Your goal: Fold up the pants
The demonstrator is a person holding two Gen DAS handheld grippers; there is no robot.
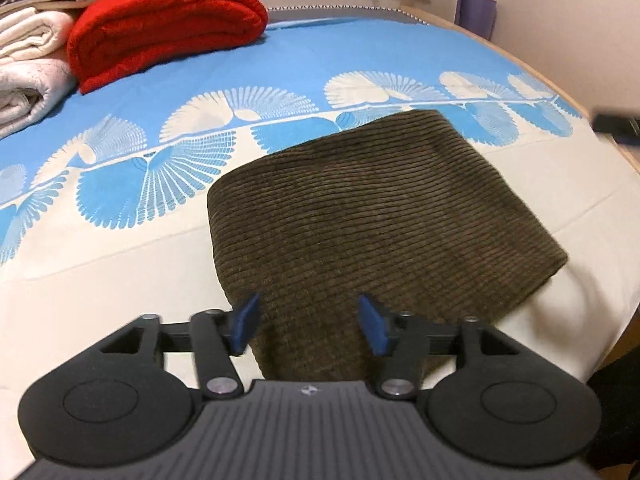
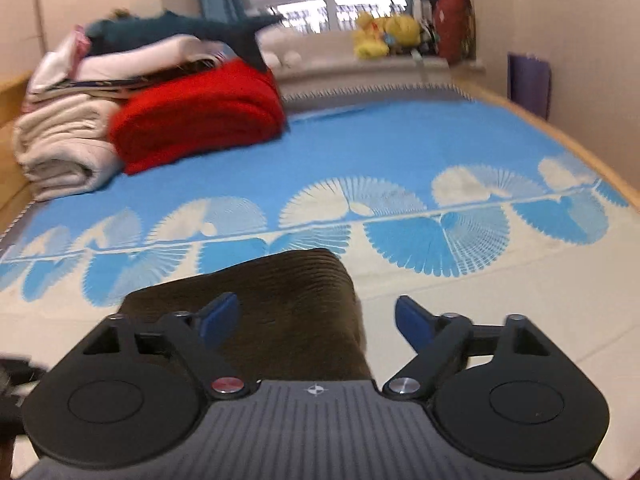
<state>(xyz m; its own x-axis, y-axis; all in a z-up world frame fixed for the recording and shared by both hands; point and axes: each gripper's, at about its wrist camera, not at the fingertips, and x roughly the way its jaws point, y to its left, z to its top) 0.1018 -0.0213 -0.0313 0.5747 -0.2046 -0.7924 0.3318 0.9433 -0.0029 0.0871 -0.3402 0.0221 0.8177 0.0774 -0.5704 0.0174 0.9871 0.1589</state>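
Pants [image 1: 372,216] lie folded just ahead of the left tool [image 1: 308,326], left of the right tool [image 2: 316,320]; both gape wide, empty.

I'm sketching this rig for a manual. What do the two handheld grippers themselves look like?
Both match: the left gripper and right gripper each have a grey ribbed body with a small round emblem, two black rounded housings with circular recesses, black linkage arms on silver pivot screws, and blue finger pads. The right gripper's left pivot screw looks red. No cables or sleeves show.
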